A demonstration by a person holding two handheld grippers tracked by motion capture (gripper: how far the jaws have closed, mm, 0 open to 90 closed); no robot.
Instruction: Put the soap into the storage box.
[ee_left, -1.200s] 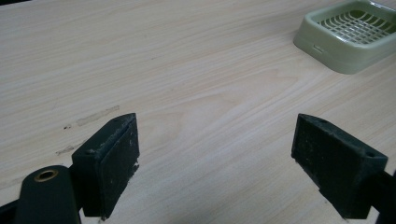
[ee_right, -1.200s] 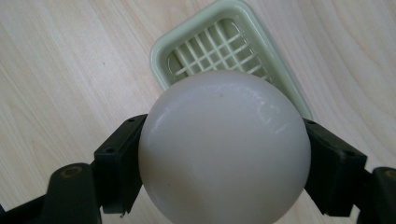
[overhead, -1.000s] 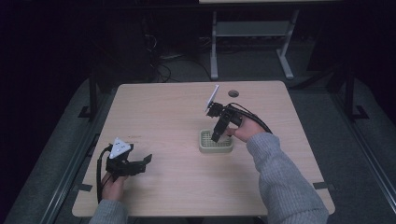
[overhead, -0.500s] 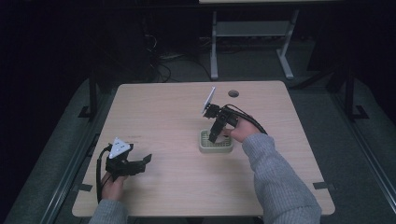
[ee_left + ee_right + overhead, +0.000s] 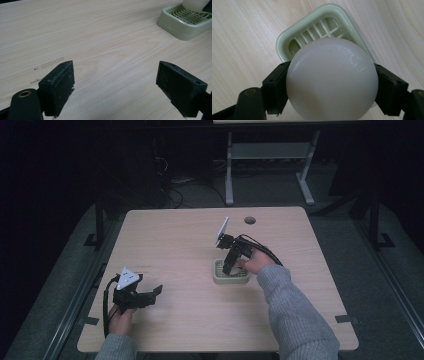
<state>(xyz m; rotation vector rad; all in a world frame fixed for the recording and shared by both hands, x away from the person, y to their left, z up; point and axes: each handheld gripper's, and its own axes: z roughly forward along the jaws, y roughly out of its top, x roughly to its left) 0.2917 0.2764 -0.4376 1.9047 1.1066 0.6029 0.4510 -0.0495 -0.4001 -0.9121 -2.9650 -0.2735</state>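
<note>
Item: smooth white rounded soap bar (image 5: 332,80) — clamped at its widest girth in my right gripper (image 5: 332,82), just above the pale green slatted plastic soap dish (image 5: 287,42). I judge it light, hard, slippery; grip the flanks. Left gripper (image 5: 115,85): jaws apart, idle.

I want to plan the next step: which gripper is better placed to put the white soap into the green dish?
Right: the right gripper holds the white soap above the green dish; the left gripper is open, far away.
</note>
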